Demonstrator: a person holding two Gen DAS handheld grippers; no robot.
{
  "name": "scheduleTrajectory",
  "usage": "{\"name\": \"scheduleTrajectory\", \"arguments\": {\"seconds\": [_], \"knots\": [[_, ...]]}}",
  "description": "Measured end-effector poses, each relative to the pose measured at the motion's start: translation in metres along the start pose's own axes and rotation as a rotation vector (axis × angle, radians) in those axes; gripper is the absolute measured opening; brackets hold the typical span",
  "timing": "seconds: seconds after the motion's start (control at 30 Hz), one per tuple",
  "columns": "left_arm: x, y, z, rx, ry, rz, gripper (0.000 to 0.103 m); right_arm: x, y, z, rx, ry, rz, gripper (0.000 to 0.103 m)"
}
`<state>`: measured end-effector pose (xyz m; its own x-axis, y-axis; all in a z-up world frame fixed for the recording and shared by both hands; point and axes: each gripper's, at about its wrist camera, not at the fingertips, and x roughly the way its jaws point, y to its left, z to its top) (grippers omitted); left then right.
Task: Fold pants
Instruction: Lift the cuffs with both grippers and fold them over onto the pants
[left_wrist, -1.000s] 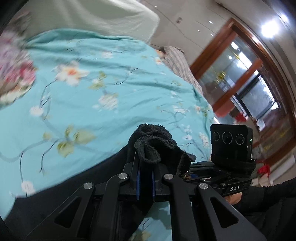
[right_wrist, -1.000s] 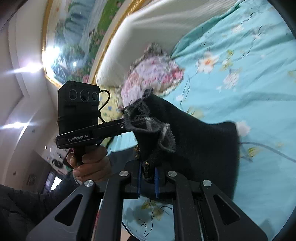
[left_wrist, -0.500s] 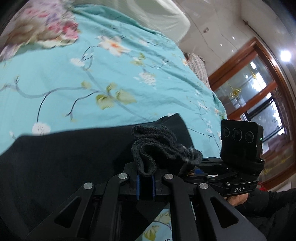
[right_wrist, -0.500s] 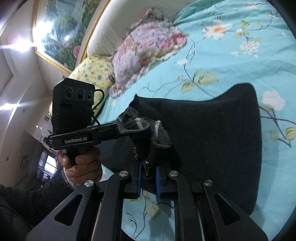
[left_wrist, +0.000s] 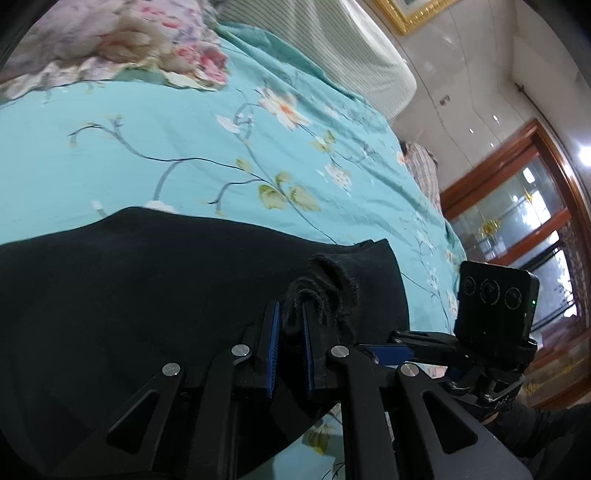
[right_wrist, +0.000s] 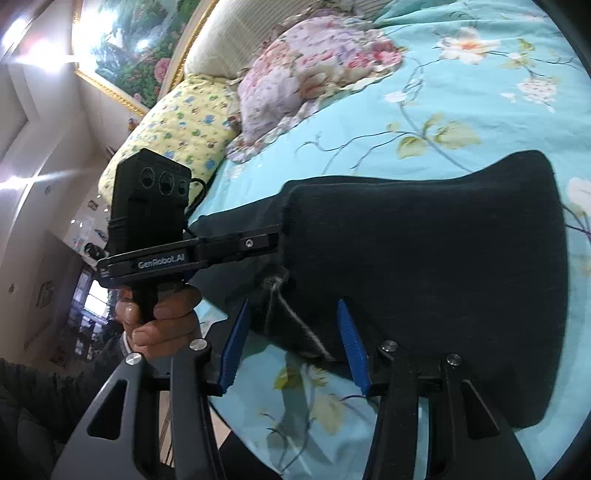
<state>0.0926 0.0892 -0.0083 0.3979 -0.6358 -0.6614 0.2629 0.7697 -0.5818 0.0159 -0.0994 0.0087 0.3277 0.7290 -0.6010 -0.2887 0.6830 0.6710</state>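
Pants (left_wrist: 155, 295), black and soft with a fuzzy knit texture, lie spread flat on a turquoise floral bedspread (left_wrist: 155, 147). From the left wrist, the left gripper (left_wrist: 290, 350) has its blue-padded fingers clamped on a bunched fold of the fabric's edge. From the right wrist, the right gripper (right_wrist: 291, 347) has its fingers wide apart, straddling a frayed corner near the bed's edge. Bare bedspread stretches toward the floral pillow (right_wrist: 314, 70).

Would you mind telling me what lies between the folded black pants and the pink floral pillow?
Only bare turquoise floral bedsheet separates the black pants from the pink floral pillow; both wrist views show this.
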Motion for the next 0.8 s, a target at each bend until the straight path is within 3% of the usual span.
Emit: {"name": "scheduleTrajectory", "arguments": {"seconds": [0.17, 0.33, 0.73, 0.8], "knots": [[-0.019, 0.010, -0.010, -0.056, -0.043, 0.032, 0.014, 0.003, 0.011, 0.003, -0.021, 0.008, 0.018, 0.050], [-0.041, 0.021, -0.026, -0.116, -0.091, 0.090, 0.023, 0.003, 0.021, 0.010, -0.037, 0.002, 0.032, 0.050], [-0.113, 0.060, -0.072, -0.359, -0.253, 0.156, 0.025, 0.024, 0.045, 0.039, -0.106, 0.024, 0.062, 0.052], [-0.126, 0.065, -0.078, -0.388, -0.283, 0.169, 0.030, 0.031, 0.051, 0.043, -0.121, 0.035, 0.070, 0.053]]}}
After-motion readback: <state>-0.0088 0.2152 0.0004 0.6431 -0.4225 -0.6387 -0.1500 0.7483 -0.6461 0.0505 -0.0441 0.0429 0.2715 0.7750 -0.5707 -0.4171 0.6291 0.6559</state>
